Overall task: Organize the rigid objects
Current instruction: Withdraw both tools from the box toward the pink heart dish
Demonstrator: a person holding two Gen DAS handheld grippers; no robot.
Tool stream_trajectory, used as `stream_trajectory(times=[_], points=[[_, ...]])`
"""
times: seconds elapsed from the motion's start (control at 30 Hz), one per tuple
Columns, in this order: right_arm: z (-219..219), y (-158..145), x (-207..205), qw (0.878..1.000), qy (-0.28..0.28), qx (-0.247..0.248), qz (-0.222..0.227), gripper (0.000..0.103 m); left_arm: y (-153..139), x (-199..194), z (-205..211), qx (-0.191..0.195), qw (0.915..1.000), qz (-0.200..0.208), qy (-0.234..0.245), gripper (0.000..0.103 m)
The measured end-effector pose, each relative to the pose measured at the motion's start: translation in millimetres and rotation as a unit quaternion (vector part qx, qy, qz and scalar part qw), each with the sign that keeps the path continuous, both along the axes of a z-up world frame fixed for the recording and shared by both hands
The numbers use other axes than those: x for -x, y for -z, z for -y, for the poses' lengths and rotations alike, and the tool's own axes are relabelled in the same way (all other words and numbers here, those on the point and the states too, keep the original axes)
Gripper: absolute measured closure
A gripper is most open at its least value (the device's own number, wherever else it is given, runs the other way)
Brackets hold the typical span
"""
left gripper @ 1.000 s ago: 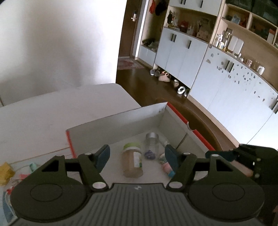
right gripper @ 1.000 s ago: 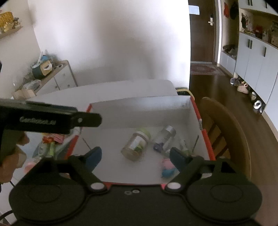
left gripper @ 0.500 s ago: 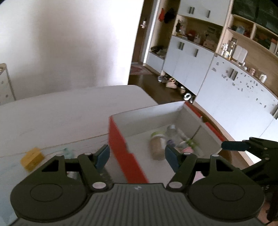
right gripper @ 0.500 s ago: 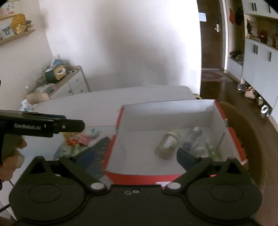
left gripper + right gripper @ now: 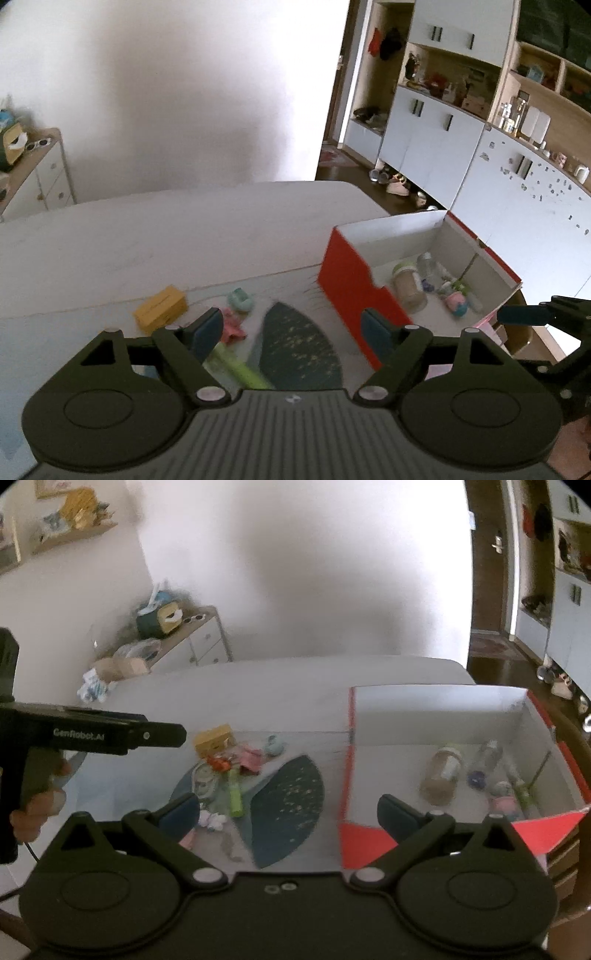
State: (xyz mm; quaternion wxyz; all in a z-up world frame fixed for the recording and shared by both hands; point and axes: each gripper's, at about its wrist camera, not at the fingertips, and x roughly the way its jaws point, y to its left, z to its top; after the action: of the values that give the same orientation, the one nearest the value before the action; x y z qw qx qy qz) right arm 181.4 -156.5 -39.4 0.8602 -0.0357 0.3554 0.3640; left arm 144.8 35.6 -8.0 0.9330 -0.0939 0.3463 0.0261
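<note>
Nearest the lens, the left gripper (image 5: pixel 291 330) and the right gripper (image 5: pixel 290 812) both stand with jaws spread and nothing between them; both have just been opening, the right to its widest, which suits a fresh pick-up rather than a carry.

Just beyond the fingertips lies a dark speckled fan-shaped mat (image 5: pixel 291 801) on the white table (image 5: pixel 166 236). Beside it sits the loose clutter awaiting sorting: a green tube (image 5: pixel 234 794), a pink piece (image 5: pixel 251 758), a small orange-red item (image 5: pixel 218 763), a teal ring-like thing (image 5: pixel 240 300) and a yellow block (image 5: pixel 160 308), grouped close together, some touching.

To the right stands the red-sided cardboard box (image 5: pixel 347 291), white inside, at the table's edge. It already holds a jar with a pale green lid (image 5: pixel 443 771), a clear bottle (image 5: pixel 487 755) and several small items (image 5: pixel 456 295), all lying on their sides, evidently dropped in rather than arranged.

In the right wrist view a hand (image 5: pixel 37 801) grips the left tool's handle at the far left. Farther off are a sideboard (image 5: pixel 192 635) and the wall cabinets (image 5: pixel 436 140).
</note>
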Motion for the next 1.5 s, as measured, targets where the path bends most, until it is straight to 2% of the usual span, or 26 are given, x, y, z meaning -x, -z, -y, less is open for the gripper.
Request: stream_trajectory(times=[0.3, 0.5, 0.8, 0.87, 1.03, 1.23, 1.4, 1.5], points=[[-40.1, 17.8, 9.8, 1.0, -0.012, 0.019, -0.016, 0.001, 28.2, 27.4, -41.4, 0.004, 0.9994, -0.028, -0.02, 0.021], [-62.3, 32.2, 7.7, 0.999, -0.007, 0.045, -0.02, 0.001, 59.7, 39.8, -56.5, 0.021, 0.9976, -0.06, -0.027, 0.021], [-93.4, 52.8, -1.9, 0.996, -0.017, 0.08, -0.024, 0.005, 106.4, 47.2, -51.5, -0.011, 0.9966, -0.081, 0.015, 0.021], [-99.0, 56.9, -4.8, 0.996, -0.019, 0.083, -0.029, 0.008, 116.2, 46.4, -49.1, -0.015, 0.9958, -0.087, 0.024, 0.021], [-110.8, 65.7, -10.4, 0.994, -0.035, 0.092, -0.039, 0.01, 131.1, 46.3, -44.9, -0.046, 0.9948, -0.082, 0.038, 0.021], [-126.5, 76.0, -20.3, 0.992, -0.045, 0.11, -0.048, 0.013, 142.5, 47.4, -42.6, -0.047, 0.9938, -0.076, 0.067, 0.021], [-139.0, 83.6, -31.2, 0.99, -0.048, 0.118, -0.054, 0.016, 146.5, 43.5, -46.9, -0.038, 0.9947, -0.075, 0.059, 0.021], [-148.8, 90.3, -36.6, 0.989, -0.054, 0.128, -0.056, 0.023, 148.3, 41.6, -42.5, -0.055, 0.9931, -0.07, 0.076, 0.021]])
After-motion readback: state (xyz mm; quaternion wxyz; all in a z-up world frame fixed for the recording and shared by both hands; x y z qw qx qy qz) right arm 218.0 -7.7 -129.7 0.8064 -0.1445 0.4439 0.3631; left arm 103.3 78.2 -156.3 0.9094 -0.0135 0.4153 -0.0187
